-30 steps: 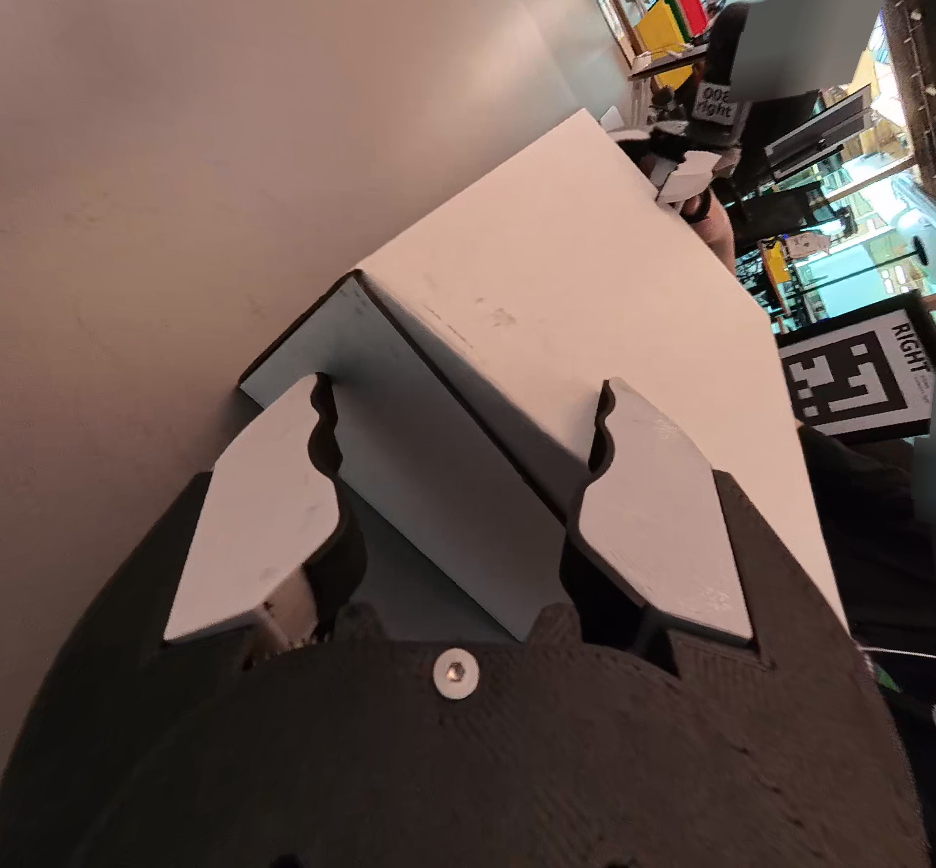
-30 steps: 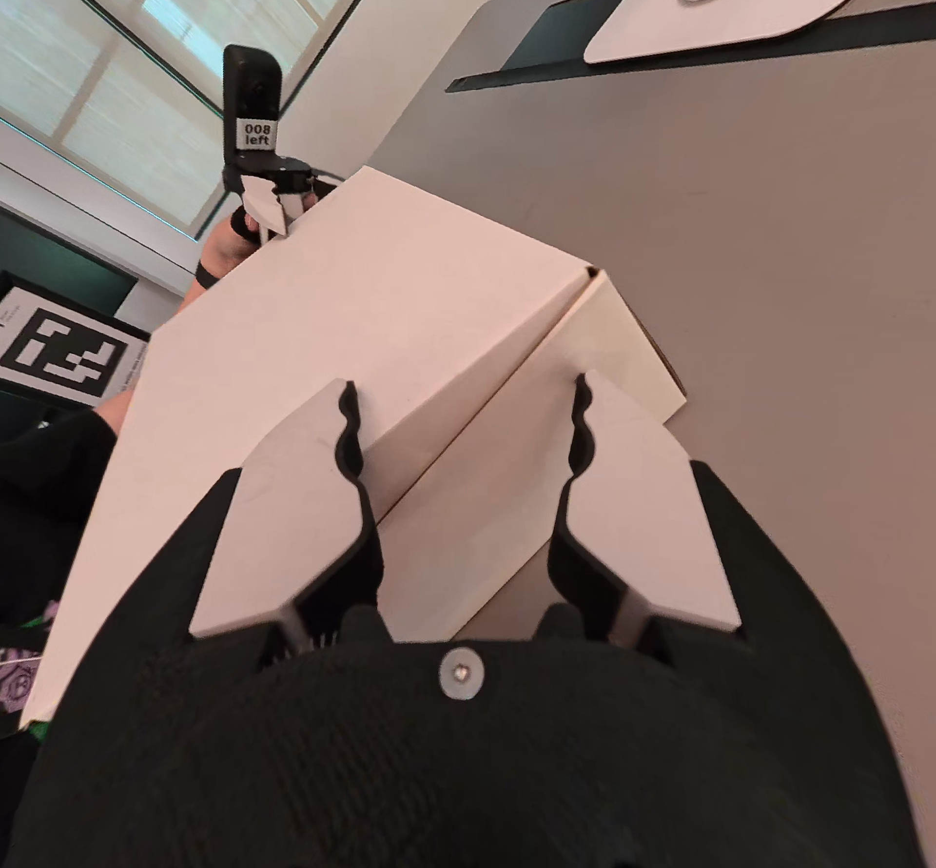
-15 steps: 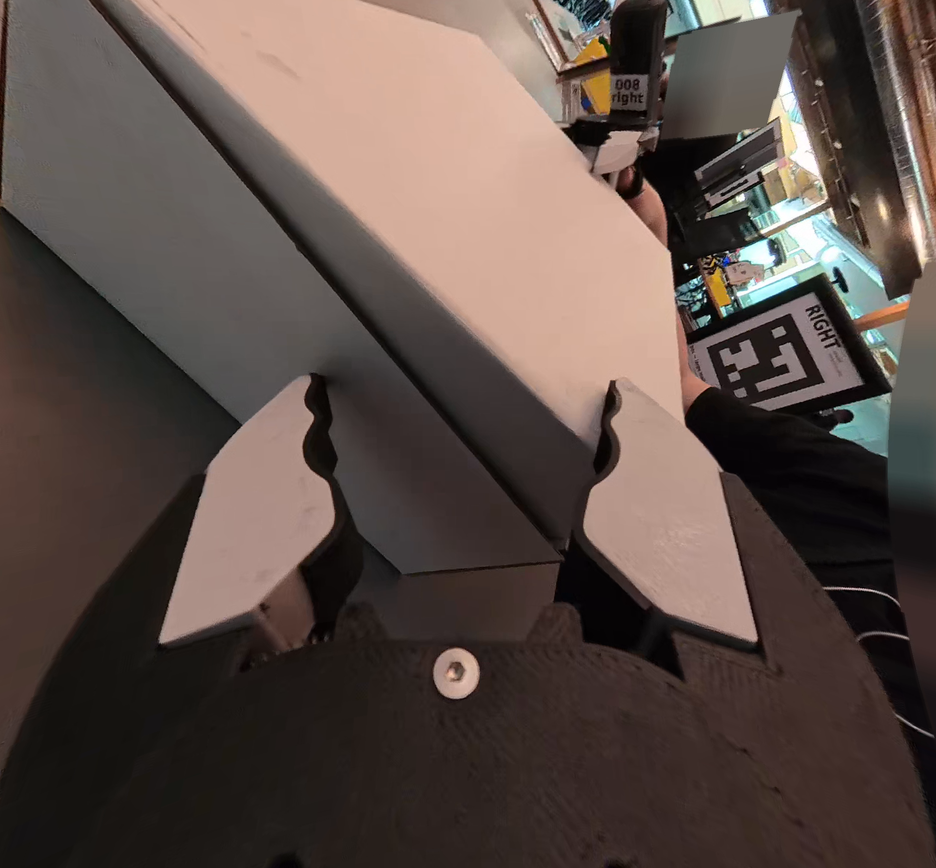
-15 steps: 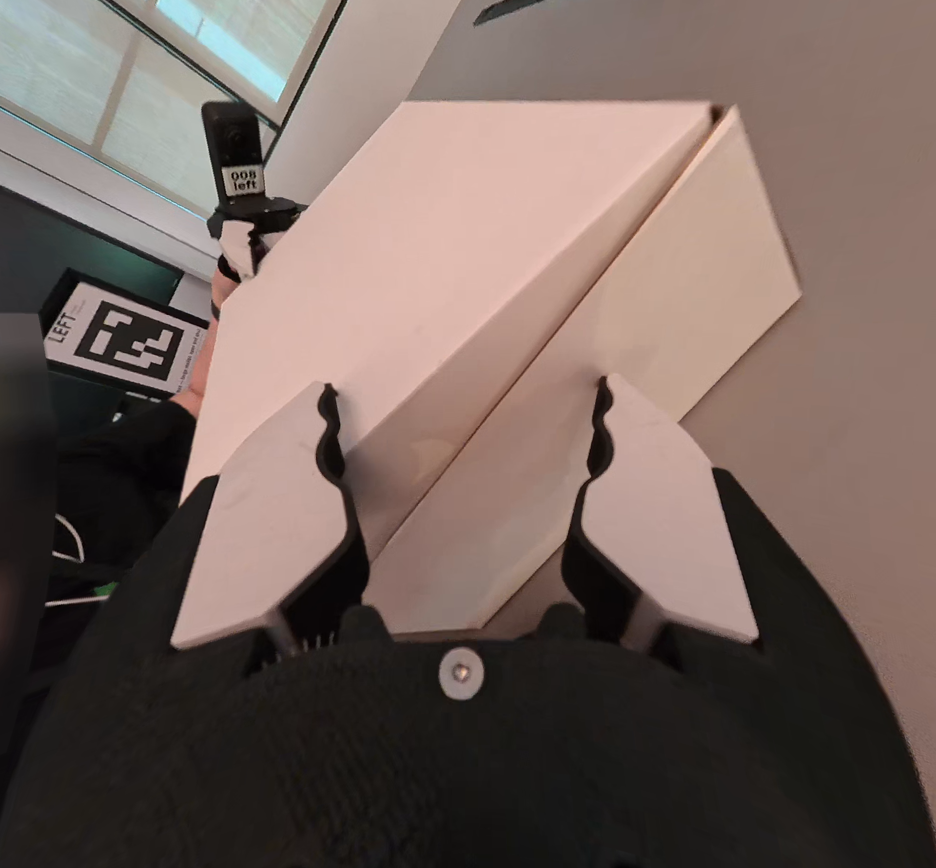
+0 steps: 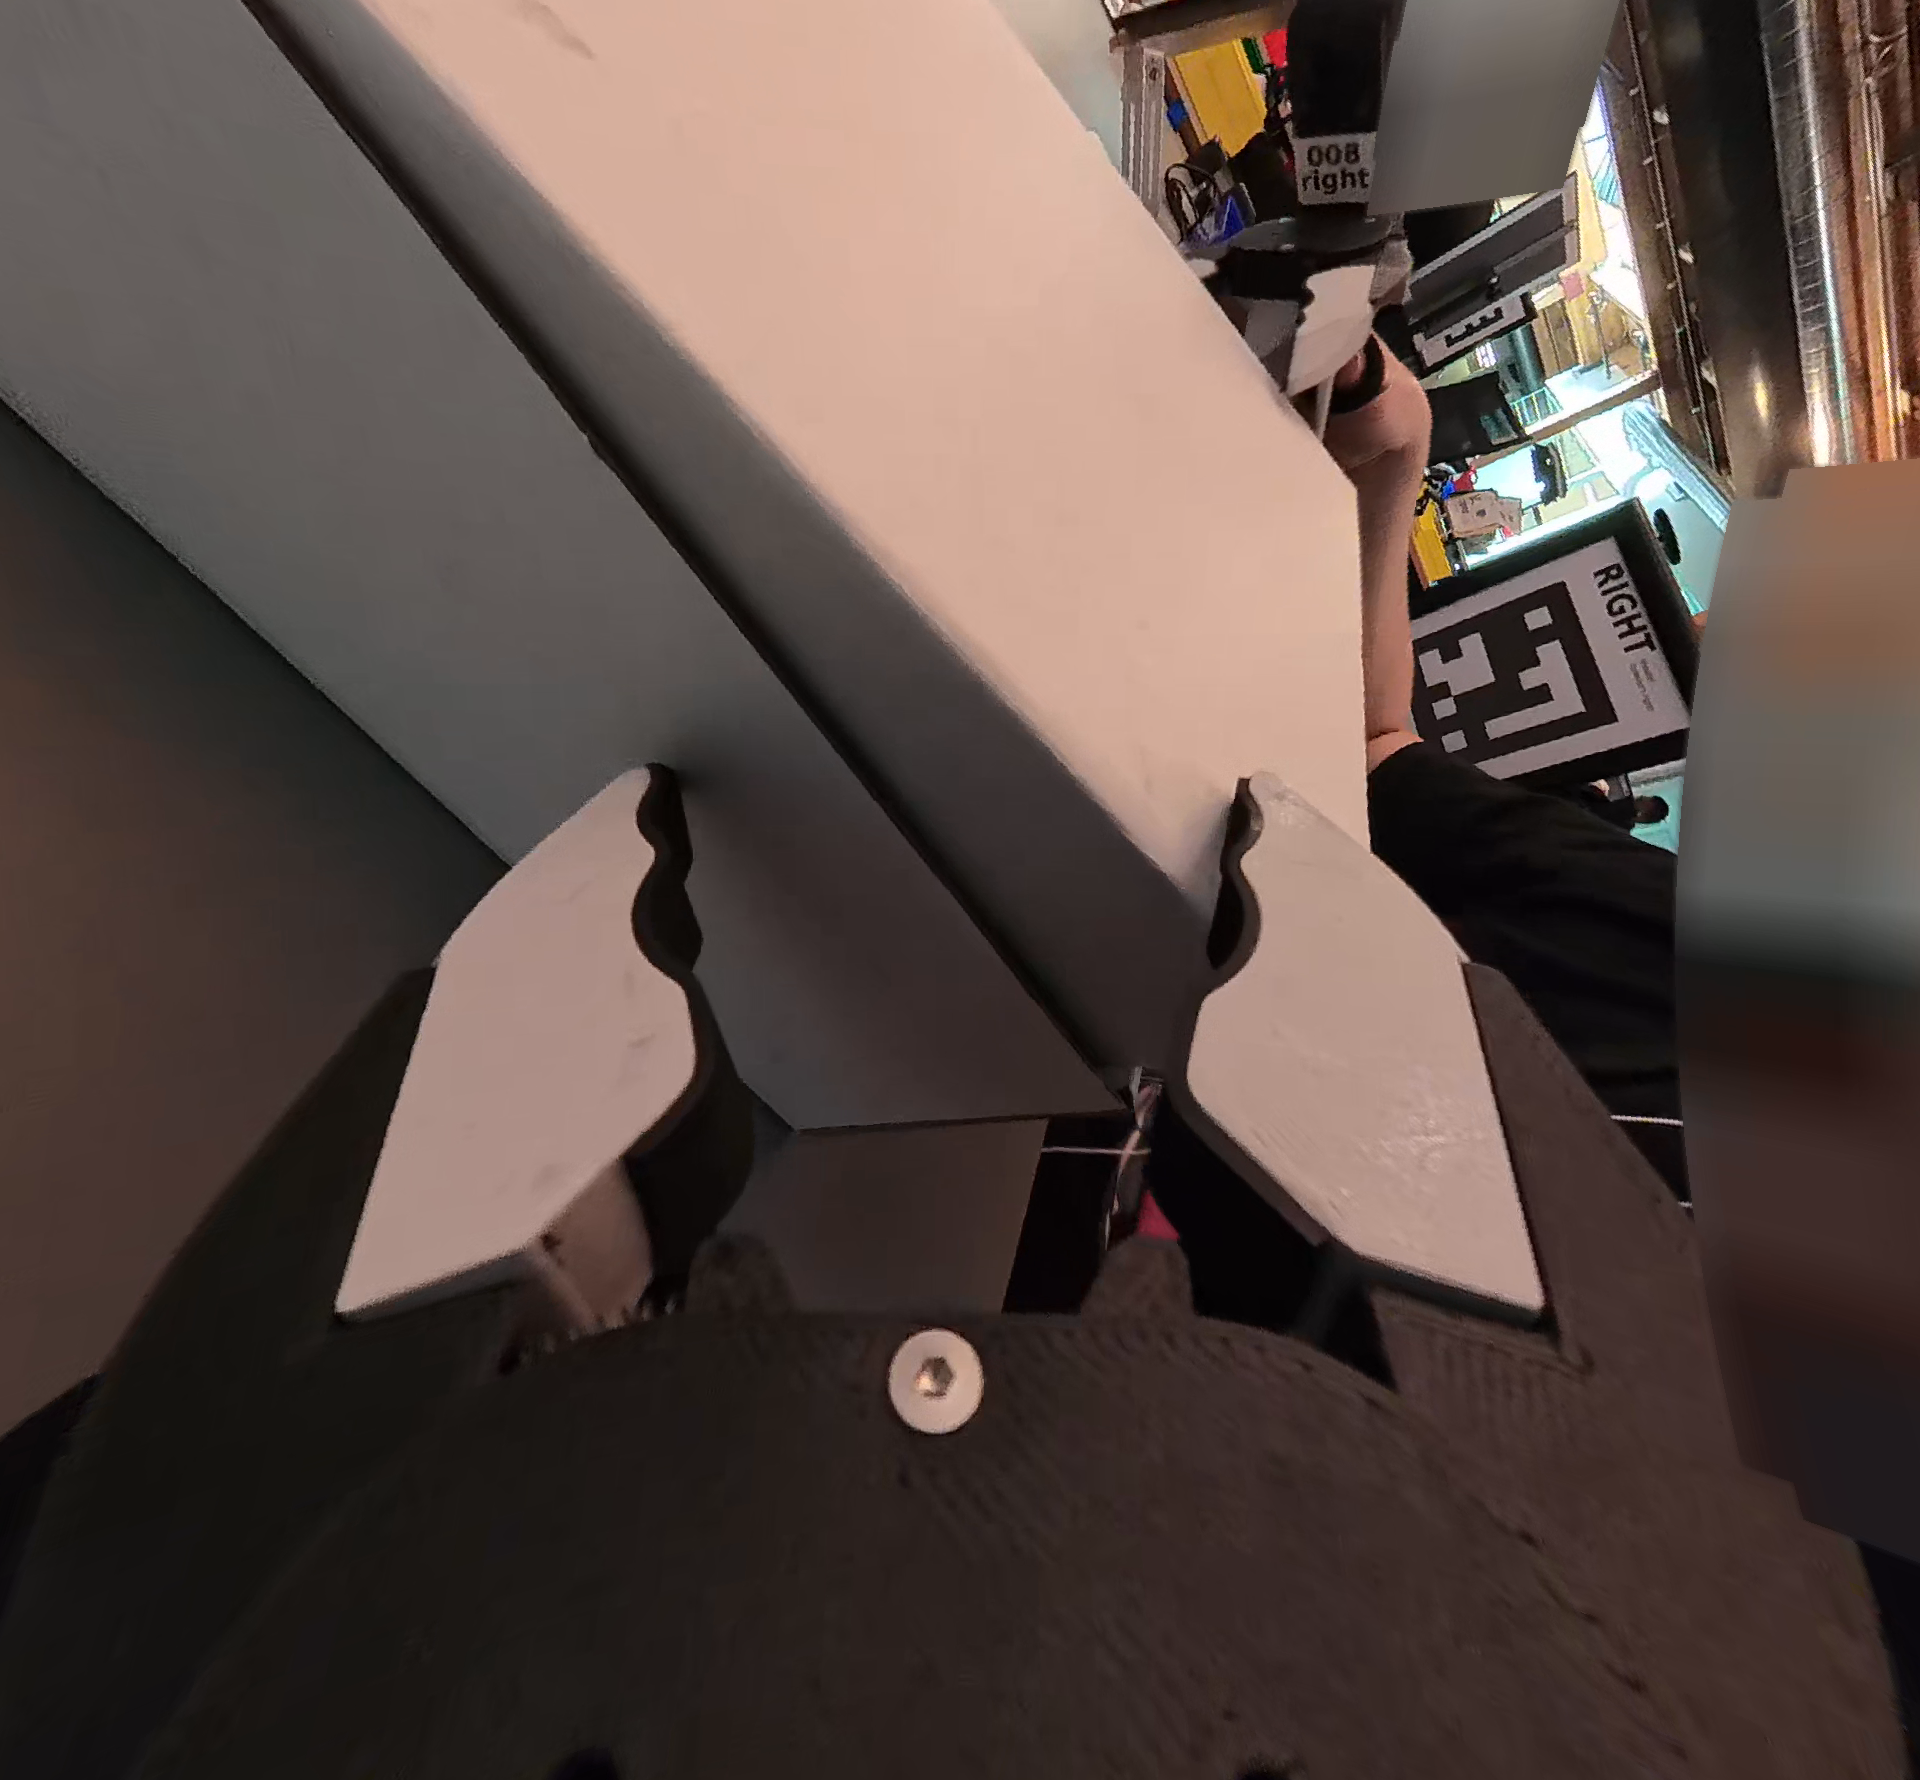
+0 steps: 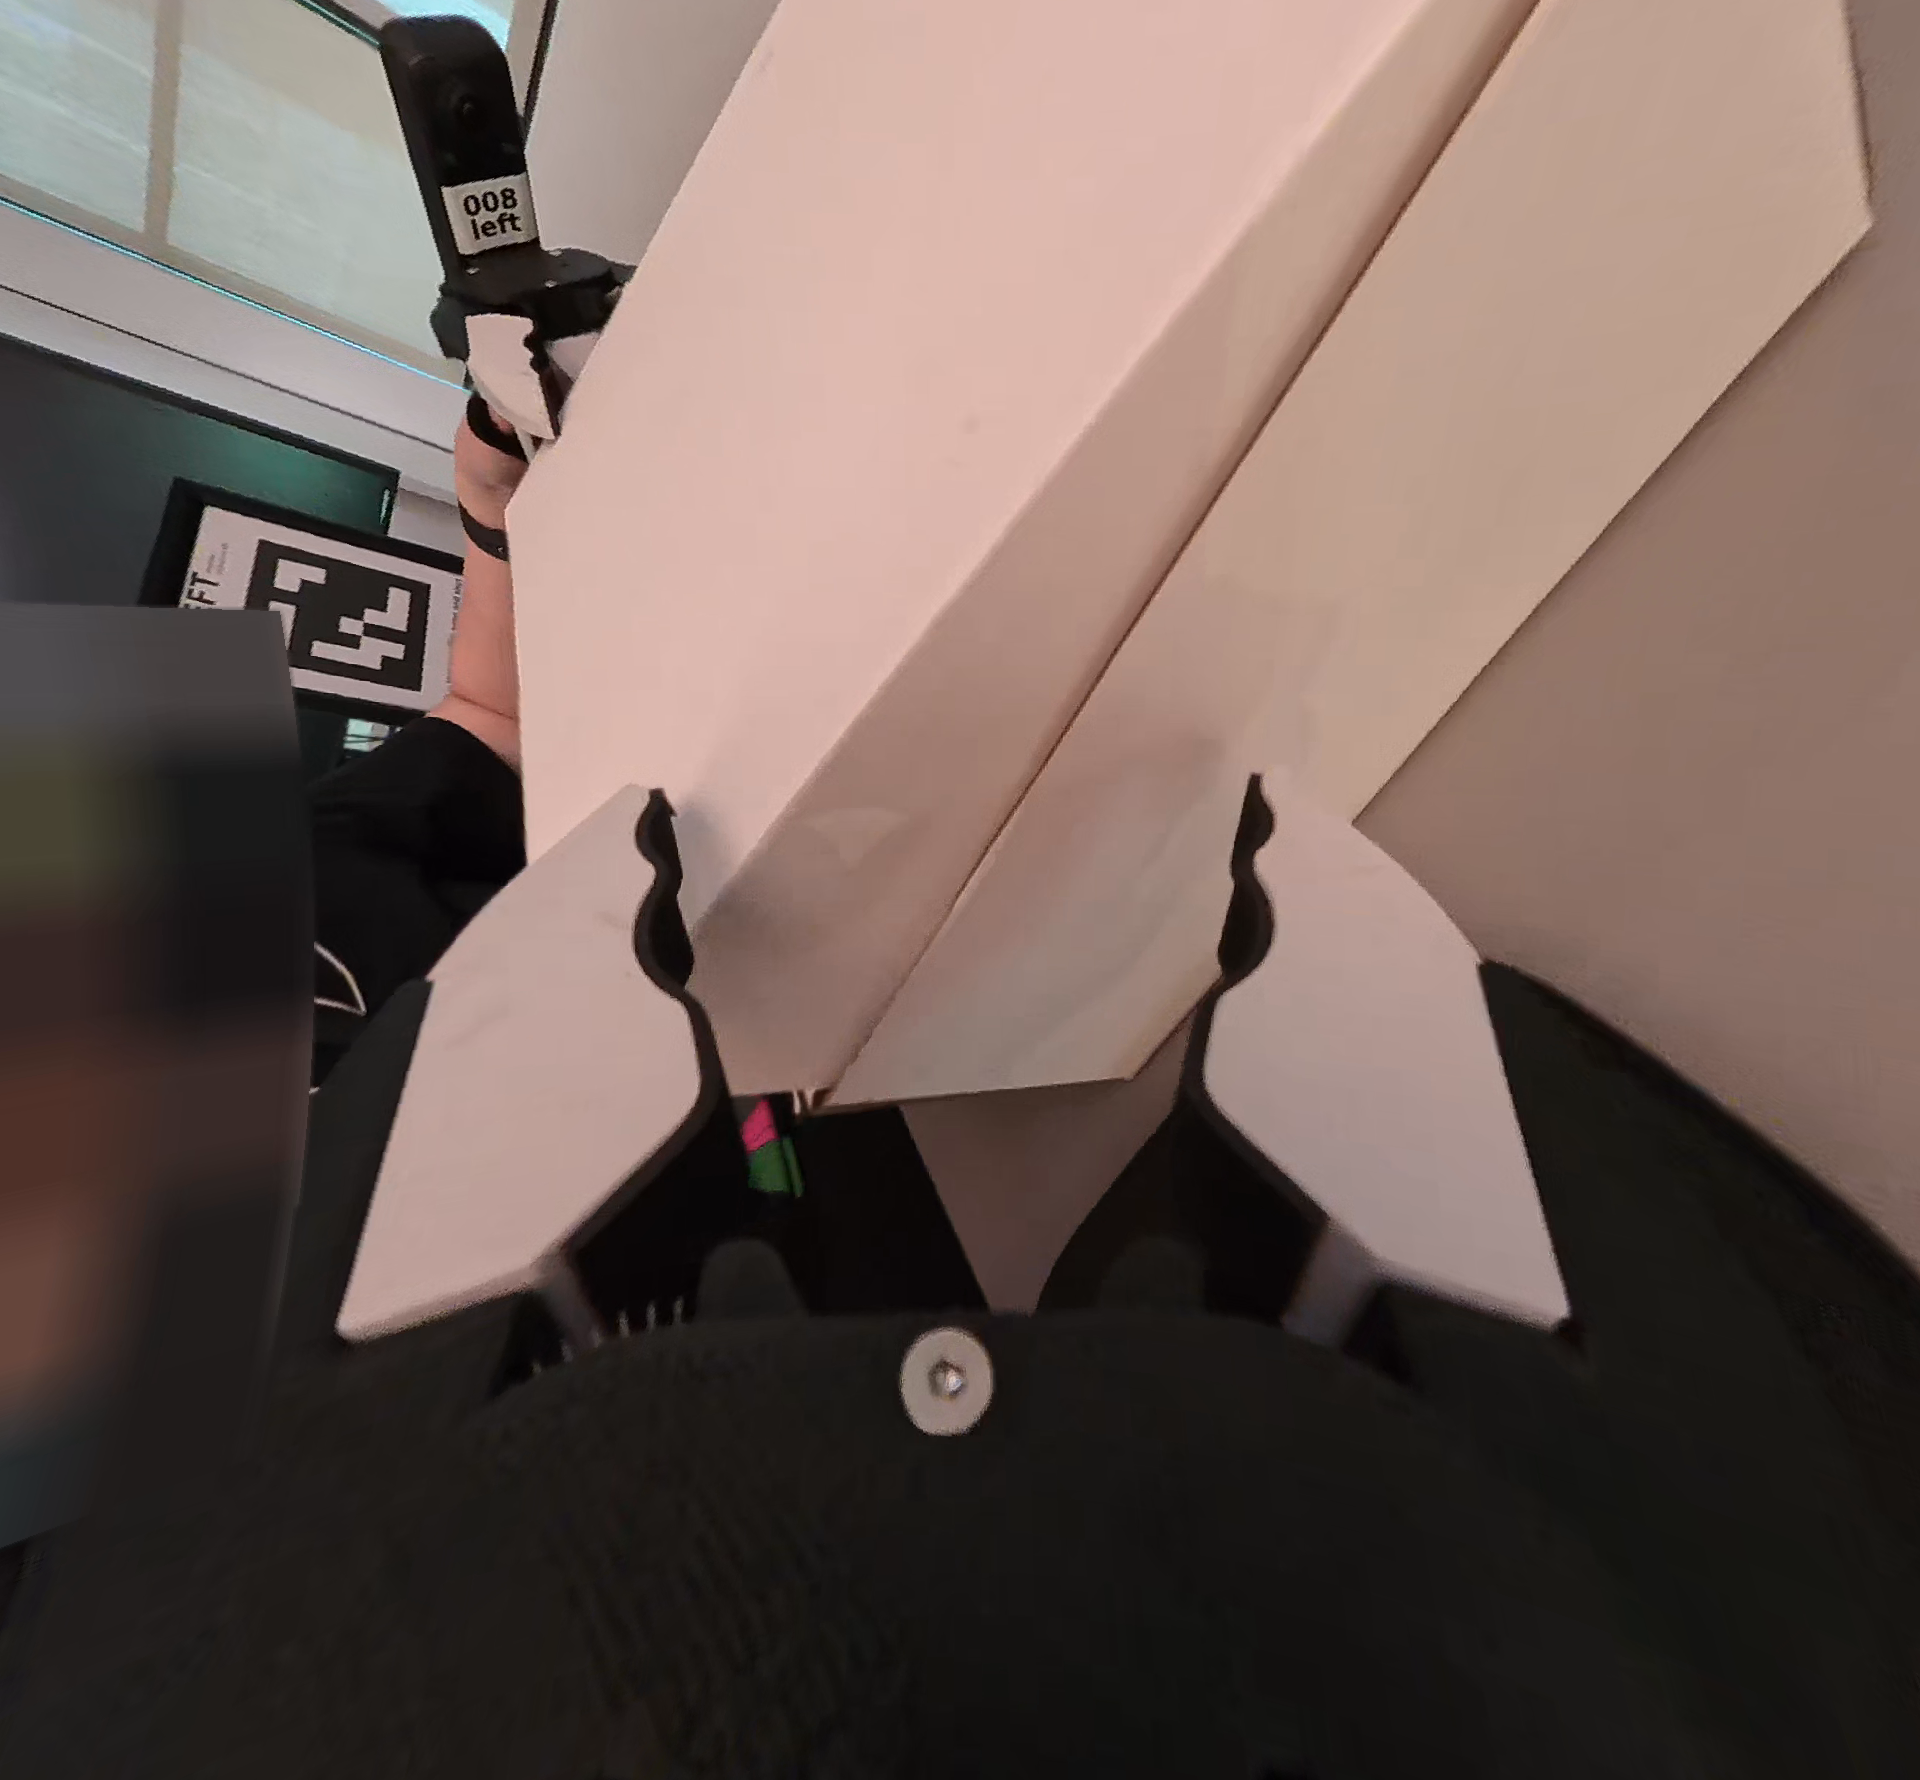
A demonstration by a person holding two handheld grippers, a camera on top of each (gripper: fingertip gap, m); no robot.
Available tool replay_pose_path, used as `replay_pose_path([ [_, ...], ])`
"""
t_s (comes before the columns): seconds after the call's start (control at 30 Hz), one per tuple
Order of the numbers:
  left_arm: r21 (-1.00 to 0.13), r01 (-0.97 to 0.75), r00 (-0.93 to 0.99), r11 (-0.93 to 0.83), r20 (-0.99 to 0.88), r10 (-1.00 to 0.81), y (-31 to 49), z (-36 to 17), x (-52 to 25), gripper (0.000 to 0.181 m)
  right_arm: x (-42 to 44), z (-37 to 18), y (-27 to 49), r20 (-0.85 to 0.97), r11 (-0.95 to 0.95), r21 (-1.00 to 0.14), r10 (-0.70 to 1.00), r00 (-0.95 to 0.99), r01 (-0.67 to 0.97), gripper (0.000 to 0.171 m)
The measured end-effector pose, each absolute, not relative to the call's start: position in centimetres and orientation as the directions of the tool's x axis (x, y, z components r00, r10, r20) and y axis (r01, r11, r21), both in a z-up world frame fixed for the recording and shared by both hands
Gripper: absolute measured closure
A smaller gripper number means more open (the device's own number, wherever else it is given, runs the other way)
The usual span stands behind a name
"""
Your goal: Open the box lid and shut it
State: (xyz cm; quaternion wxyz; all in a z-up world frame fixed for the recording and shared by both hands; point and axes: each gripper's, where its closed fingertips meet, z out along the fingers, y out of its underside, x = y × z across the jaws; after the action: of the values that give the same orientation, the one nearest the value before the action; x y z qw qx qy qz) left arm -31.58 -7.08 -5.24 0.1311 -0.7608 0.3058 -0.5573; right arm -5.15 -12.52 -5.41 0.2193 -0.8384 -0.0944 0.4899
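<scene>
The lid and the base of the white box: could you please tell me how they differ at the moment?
The lid is tilted up at its near edge; the base rests on the table. The lid shows a broad top face and a side wall; the base shows only a side wall. Both are plain white.

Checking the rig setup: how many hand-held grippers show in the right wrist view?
2: the right hand-held gripper in the foreground at the box corner, the left hand-held gripper at its far corner.

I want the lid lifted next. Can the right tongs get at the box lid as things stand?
Probably yes: the right tongs are open, straddling the box lid at its near corner, with nothing between.
</scene>
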Motion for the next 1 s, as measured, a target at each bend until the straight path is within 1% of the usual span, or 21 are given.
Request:
replay_pose_path([
  [0.17,-0.526,-0.349,0.182,-0.775,0.773,-0.607,-8.4,-5.1,-32.1,0.085,-6.7,-5.2,-15.0,-0.801,-0.895,-0.445,0.385,0.458,-0.026,0.068],
  [0.4,-0.501,-0.372,0.161,-0.781,0.794,-0.586,-10.4,-5.0,-32.8,0.083,-7.1,-5.3,-15.5,-0.798,-0.895,-0.446,0.389,0.461,-0.017,0.067],
  [0.57,-0.509,-0.354,0.163,-0.785,0.793,-0.588,-11.0,-5.2,-33.0,0.084,-7.2,-5.3,-15.4,-0.793,-0.889,-0.457,0.402,0.458,-0.010,0.067],
  [0.67,-0.515,-0.377,0.173,-0.770,0.777,-0.605,-11.1,-5.5,-33.0,0.085,-7.2,-5.5,-15.4,-0.778,-0.879,-0.477,0.421,0.466,-0.002,0.069],
  [0.73,-0.515,-0.399,0.184,-0.758,0.765,-0.617,-11.1,-5.8,-33.1,0.086,-7.1,-6.0,-15.4,-0.759,-0.870,-0.493,0.437,0.483,0.014,0.069],
  [0.87,-0.501,-0.451,0.215,-0.738,0.742,-0.635,-11.3,-7.4,-33.4,0.088,-7.4,-7.6,-15.8,-0.745,-0.870,-0.490,0.449,0.494,0.052,0.070],
  [0.97,-0.491,-0.463,0.214,-0.738,0.746,-0.631,-11.6,-8.4,-33.4,0.096,-7.4,-9.0,-15.9,-0.711,-0.861,-0.500,0.470,0.523,0.094,0.070],
  [1.0,-0.499,-0.463,0.215,-0.733,0.739,-0.639,-11.6,-8.8,-33.4,0.090,-7.5,-9.4,-15.9,-0.702,-0.857,-0.505,0.480,0.526,0.109,0.068],
])
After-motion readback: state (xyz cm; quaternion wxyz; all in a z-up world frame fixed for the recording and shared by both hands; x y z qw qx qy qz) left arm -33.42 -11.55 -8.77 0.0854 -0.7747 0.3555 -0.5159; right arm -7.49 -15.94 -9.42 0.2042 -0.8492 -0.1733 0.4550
